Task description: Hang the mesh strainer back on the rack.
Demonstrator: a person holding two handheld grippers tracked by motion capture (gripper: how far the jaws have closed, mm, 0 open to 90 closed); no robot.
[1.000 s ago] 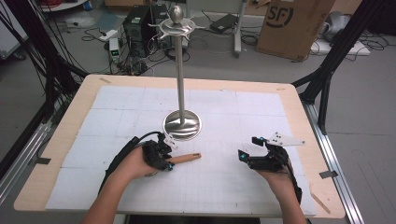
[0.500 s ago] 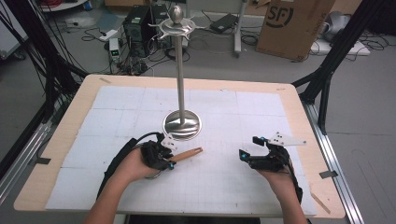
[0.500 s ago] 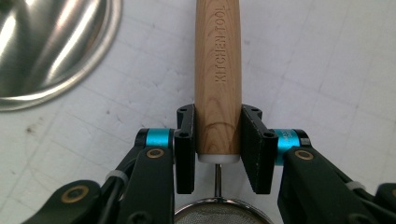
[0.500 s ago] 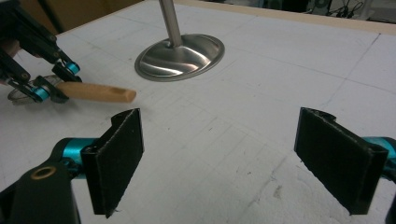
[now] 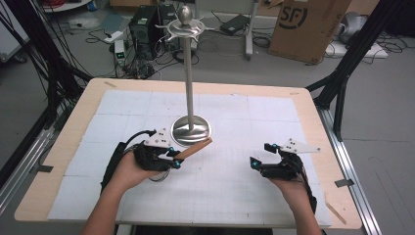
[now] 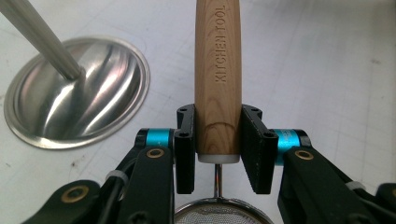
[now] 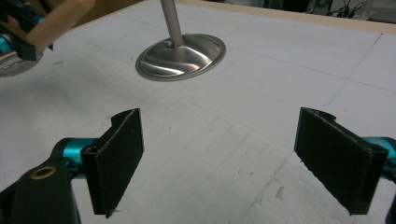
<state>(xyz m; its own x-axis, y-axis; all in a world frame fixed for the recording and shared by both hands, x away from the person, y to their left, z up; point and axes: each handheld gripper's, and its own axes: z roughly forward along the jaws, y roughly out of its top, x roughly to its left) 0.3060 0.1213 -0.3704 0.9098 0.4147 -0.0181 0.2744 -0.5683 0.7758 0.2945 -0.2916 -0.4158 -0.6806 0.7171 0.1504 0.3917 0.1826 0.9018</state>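
Your left gripper point(image 6: 217, 144) is clamped on the wooden handle point(image 6: 217, 79) of a strainer, pads pressing both sides near its butt end. The handle runs straight out ahead of the jaws, w/ "KITCHEN TOOL" stamped on it; the mesh bowl point(image 6: 223, 215) sits just behind the jaws. The metal stand's base point(image 6: 77, 93) lies ahead & to the left of that gripper, near but apart. Your right gripper point(image 7: 219, 158) hangs w/ jaws wide apart, nothing between them, over the white mat point(image 7: 243, 116).
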